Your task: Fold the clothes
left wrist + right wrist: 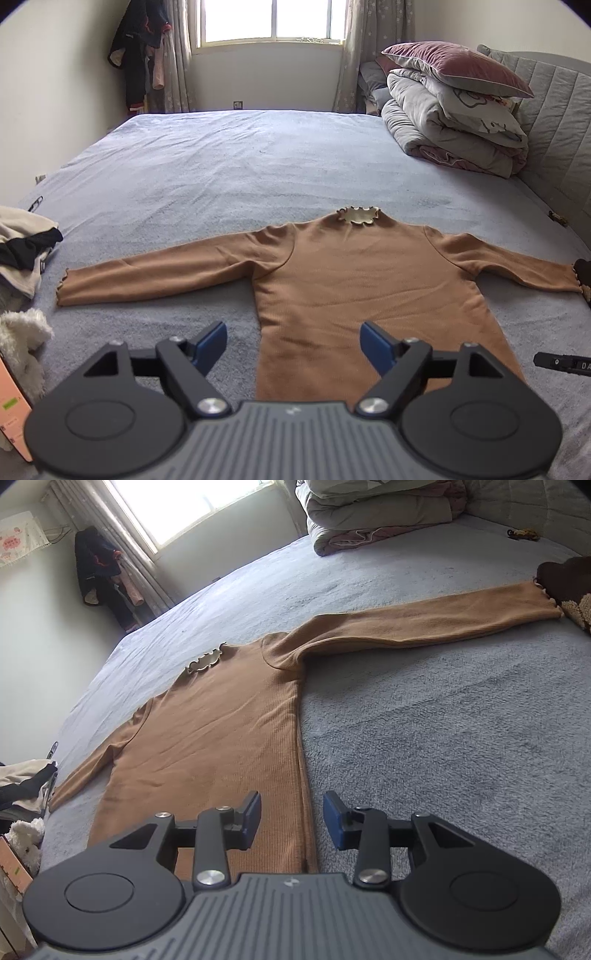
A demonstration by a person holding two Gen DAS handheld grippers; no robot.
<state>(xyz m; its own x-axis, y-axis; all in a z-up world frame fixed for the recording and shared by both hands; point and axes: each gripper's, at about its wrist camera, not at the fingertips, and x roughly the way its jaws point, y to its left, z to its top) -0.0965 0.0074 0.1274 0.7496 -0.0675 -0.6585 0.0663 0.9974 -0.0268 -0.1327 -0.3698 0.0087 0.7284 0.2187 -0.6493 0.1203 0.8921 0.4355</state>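
**Brown top spread flat on the bed, both tongs empty above its hem**

The left tongs (293,345) are standing spread wide, with nothing between the blue pads, hanging over the lower left part of the tan ribbed long-sleeved top with a frilled pale collar (354,280). The right tongs (291,819) are gaping less widely, also pinching nothing, and are sitting over the garment's right side edge, one pad above the cloth and the other above the grey-blue fleecy bed cover (443,738). The bodies of both tools are hiding the hem, so where it is ending cannot be told.

The top is lying face up and flat, both sleeves stretched straight out to the sides. In the left wrist view, the right cuff is meeting a dark brown fuzzy item (584,275) that the frame edge is cutting off. A black bar-shaped object (561,363) is poking in from the right, only partly showing.

At the left edge, a heap of cream and black clothes (26,243) and a white fluffy thing (22,332) are both lying cropped. Farther off, a folded grey quilt (454,129) is carrying a mauve velvet pillow (458,66) against the padded headboard (554,122). Beyond the bed, dark garments (136,55) are hanging beside the bright window (273,18), overexposed by daylight.
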